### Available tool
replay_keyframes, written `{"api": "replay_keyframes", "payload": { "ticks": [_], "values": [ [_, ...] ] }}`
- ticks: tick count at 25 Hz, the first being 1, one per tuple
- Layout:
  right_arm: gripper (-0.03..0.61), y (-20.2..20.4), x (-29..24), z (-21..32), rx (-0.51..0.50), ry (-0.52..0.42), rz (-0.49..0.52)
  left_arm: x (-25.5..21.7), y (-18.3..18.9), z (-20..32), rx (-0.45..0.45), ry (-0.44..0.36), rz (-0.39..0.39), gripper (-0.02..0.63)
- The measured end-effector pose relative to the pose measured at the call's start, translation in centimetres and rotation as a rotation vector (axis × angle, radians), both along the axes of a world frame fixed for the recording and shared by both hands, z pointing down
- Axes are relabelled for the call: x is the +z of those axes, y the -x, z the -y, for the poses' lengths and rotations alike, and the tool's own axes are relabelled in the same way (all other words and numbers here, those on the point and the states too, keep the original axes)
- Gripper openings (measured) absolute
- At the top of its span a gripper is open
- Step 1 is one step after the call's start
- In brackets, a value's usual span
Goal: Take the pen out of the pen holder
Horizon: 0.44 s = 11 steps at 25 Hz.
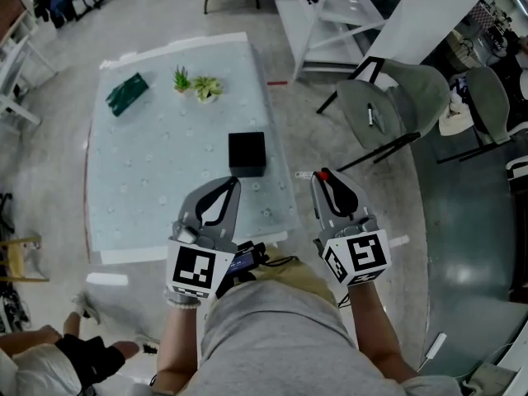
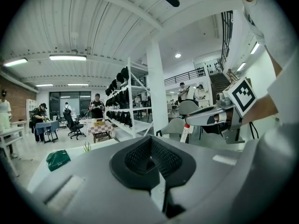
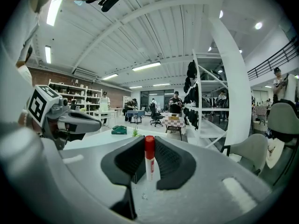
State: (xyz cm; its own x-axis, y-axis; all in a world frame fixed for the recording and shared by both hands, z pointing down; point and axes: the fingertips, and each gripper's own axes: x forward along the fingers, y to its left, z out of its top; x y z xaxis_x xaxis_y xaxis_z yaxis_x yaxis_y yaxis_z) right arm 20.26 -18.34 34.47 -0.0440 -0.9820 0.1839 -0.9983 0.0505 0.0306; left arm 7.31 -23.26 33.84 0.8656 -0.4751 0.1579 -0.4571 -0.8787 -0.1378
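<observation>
A black square pen holder (image 1: 247, 153) stands on the pale table (image 1: 148, 180), just beyond both grippers. My right gripper (image 1: 320, 177) is off the table's right edge, shut on a white pen with a red cap (image 1: 323, 174). In the right gripper view the pen (image 3: 149, 157) stands upright between the pads of the right gripper (image 3: 149, 141). My left gripper (image 1: 233, 181) hovers over the table's near edge, shut with nothing in it. The left gripper view shows the left gripper (image 2: 150, 141) with its jaws together, and the pen (image 2: 186, 133) hanging below the right gripper.
A green packet (image 1: 126, 92) and two small potted plants (image 1: 194, 83) lie at the table's far side. Grey chairs (image 1: 396, 106) and a white shelf frame (image 1: 330, 23) stand to the right. A person (image 1: 49, 361) is at the lower left.
</observation>
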Motion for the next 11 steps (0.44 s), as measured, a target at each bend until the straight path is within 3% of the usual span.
{"api": "replay_keyframes", "payload": {
  "ticks": [11],
  "values": [
    [0.063,0.22,-0.07,0.11,-0.008,0.003,-0.008,-0.46,-0.05,0.05,0.006,-0.013,-0.009,0.006]
  ]
}}
